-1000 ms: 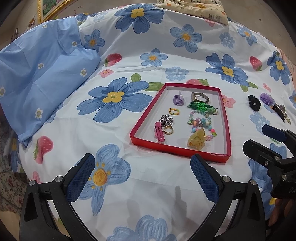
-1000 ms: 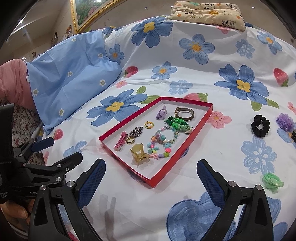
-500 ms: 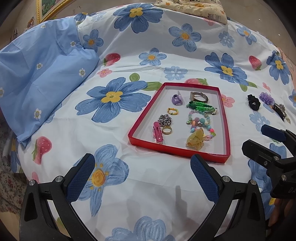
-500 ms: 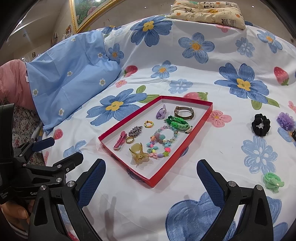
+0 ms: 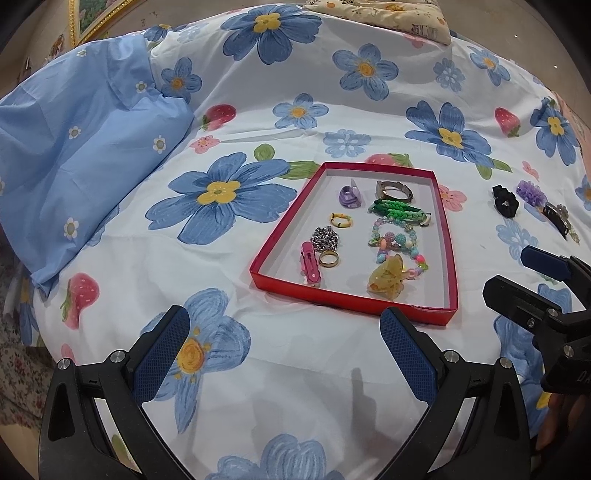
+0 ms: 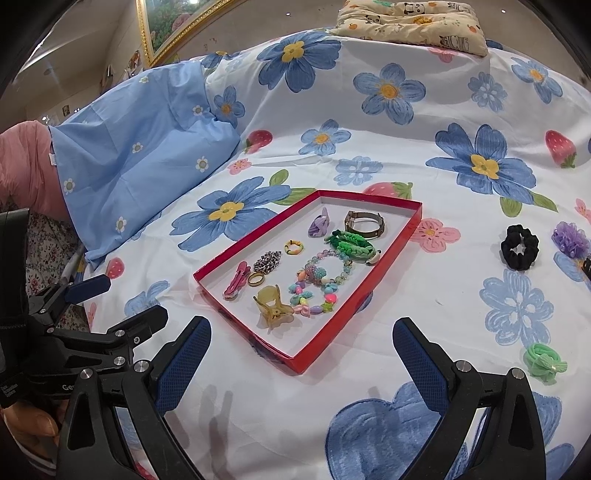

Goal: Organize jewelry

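Jewelry: most pieces lie in a shallow red tray (image 5: 354, 295) on a floral bedsheet (image 5: 258, 122); a few lie loose on the sheet to the tray's right.
Left gripper (image 5: 284, 345): jaws spread wide, holding nothing, hovering over the sheet just short of the tray's near edge.
Right gripper (image 6: 301, 354): jaws wide apart and empty, above the tray's near corner; it also shows at the right edge of the left wrist view.
Tray, near end: yellow claw clip (image 5: 386, 277), pink clip (image 5: 310, 263) and gold ring (image 5: 328, 258), the ring just beside the pink clip.
Tray, middle: silver chain piece (image 5: 325, 238), small yellow ring (image 5: 341, 220), pastel bead bracelet (image 5: 399, 242) touching the claw clip.
Tray, far end: purple ring (image 5: 349, 195), green braided bracelet (image 5: 400, 210), metal bangle (image 5: 393, 190) behind it.
Loose on sheet: black scrunchie (image 6: 519, 246) and purple scrunchie (image 6: 570, 239) near each other, well apart from the tray; green hair tie (image 6: 545, 361) nearer the right gripper; dark clip (image 5: 559, 219) just past the purple scrunchie.
Bed, left: blue pillow (image 5: 74, 162) with small daisies.
Bed, far end: cream cushion (image 6: 410, 18) with panda print.
Wall: gilt picture frame (image 6: 173, 29).
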`<state>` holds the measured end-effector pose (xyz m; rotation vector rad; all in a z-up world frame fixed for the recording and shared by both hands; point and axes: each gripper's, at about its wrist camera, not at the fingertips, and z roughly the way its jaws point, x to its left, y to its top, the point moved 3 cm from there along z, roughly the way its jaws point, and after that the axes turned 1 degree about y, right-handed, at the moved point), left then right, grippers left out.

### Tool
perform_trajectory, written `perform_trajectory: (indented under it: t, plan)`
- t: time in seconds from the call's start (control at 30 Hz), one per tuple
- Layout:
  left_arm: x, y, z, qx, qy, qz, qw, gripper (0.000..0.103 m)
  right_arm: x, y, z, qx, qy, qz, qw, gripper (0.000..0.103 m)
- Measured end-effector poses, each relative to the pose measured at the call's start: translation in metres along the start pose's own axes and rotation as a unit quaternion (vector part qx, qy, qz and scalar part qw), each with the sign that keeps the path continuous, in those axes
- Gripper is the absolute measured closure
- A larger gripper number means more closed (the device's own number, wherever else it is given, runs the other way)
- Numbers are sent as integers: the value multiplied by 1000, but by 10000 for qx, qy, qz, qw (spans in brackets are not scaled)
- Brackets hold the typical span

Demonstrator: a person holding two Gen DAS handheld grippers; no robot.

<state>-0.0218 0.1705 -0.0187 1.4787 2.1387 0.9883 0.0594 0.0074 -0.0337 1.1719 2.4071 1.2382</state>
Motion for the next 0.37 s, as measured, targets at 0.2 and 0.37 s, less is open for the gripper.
perform_trajectory:
  t: [0.2,0.37]
  plan:
    - [-5,-1,2,24,-4,20,10000,0,-4,-2,4,35,0,57,10000,3]
    - [-8,-1,10,108,-7,38,9999,0,-8,-3,5,52,-6,81,10000,3]
